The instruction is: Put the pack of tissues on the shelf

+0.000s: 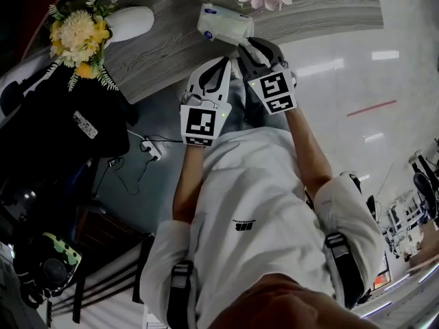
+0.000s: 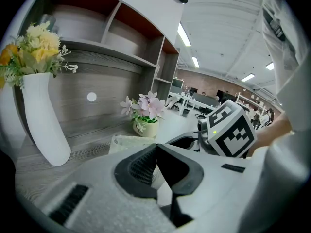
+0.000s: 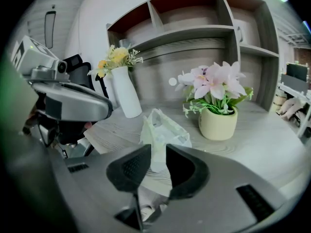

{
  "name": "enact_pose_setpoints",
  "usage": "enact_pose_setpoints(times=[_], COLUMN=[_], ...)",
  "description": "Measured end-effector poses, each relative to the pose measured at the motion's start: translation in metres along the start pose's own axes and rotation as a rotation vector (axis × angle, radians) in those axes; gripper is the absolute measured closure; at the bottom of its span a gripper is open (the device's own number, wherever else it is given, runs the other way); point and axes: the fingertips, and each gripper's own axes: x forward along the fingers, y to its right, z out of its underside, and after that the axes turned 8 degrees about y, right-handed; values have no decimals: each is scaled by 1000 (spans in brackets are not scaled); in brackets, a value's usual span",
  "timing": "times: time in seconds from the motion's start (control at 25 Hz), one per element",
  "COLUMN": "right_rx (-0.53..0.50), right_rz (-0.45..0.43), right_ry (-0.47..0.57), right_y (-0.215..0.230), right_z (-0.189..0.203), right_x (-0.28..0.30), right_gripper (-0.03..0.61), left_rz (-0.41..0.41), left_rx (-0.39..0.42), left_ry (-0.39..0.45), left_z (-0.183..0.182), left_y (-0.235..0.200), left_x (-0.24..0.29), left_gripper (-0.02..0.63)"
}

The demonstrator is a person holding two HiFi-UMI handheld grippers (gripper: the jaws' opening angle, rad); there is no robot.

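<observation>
Shelf unit (image 3: 194,33) with open cubbies up top; below it a grey wood-grain ledge (image 1: 164,40) that carries everything else.

White vase (image 3: 127,93) with yellow flowers stands upright at the left of the ledge.

Left gripper (image 2: 155,147) hangs over the ledge's front edge, just beside the right one; jaw tips meet, nothing between them.

Right gripper (image 3: 158,152) points down at the ledge; its jaws are clamped on the near end of the pack of tissues, the pale wrap filling the narrow gap between the pads.

Cream pot (image 3: 217,123) of pink flowers stands upright at the right, near the pack but apart from it.

Pack of tissues (image 3: 163,130) lies flat on the ledge, between vase and pot, touching neither; its long axis is in line with the right gripper's jaws, near end in the jaws, far end pointing at the back panel; in the head view it runs at a slant, from the jaw tips up and left toward the vase side (image 1: 223,25).
</observation>
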Motion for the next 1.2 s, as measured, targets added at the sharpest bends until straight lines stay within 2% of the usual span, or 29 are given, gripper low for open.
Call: enact_pose_setpoints(times=[0.36,1.2], right_rx=[-4,-25], right_rz=[5,6], right_ry=[14,76], right_y=[1,-6], right_z=[-3,-30], right_x=[2,-17], right_gripper=[535,545], left_rz=[-6,-12], left_rx=[-1,32], left_ry=[0,37], left_z=[1,-14], left_y=[-2,2], left_x=[1,-12], left_gripper=[586,586])
